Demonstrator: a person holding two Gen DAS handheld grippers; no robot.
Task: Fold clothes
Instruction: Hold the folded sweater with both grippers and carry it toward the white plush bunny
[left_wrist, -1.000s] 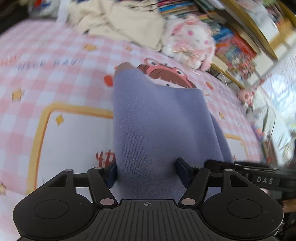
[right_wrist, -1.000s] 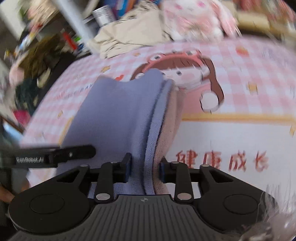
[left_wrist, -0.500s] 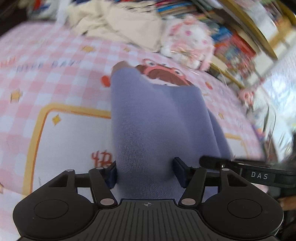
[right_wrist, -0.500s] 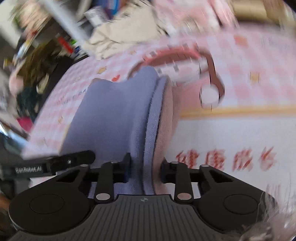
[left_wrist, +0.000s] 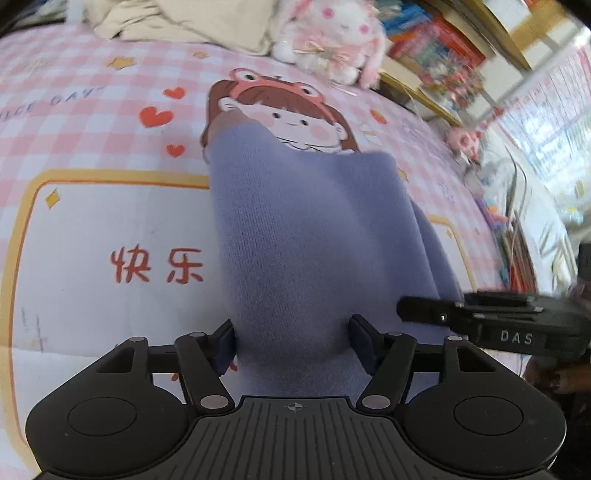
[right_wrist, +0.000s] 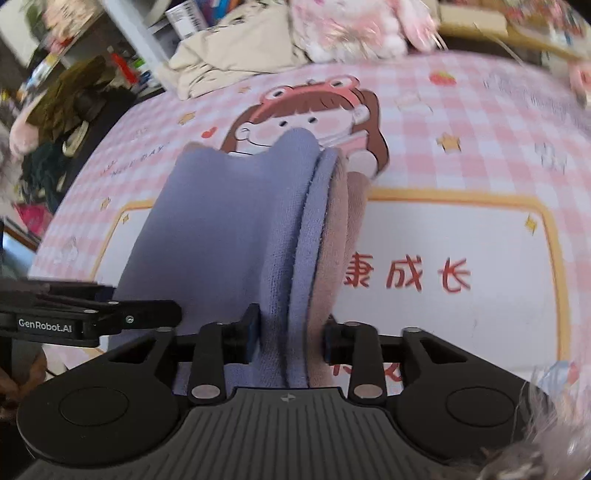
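Right gripper, black two-finger, jaws closed on stacked edge of lavender-blue fleece garment with dusty-pink lining. Cloth stretches forward over pink checked bedsheet with cartoon girl print. Left gripper at garment's left edge, grip unclear. Cream crumpled cloth beyond, blurred.

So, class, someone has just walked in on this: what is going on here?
A person holding a tool in each hand is folding a lavender knit garment over a pink checked bedspread. The left tool and the right tool are each shut on a near edge of it. In the right view, stacked layers show with a dusty-pink lining. The far end lies on the bedspread.
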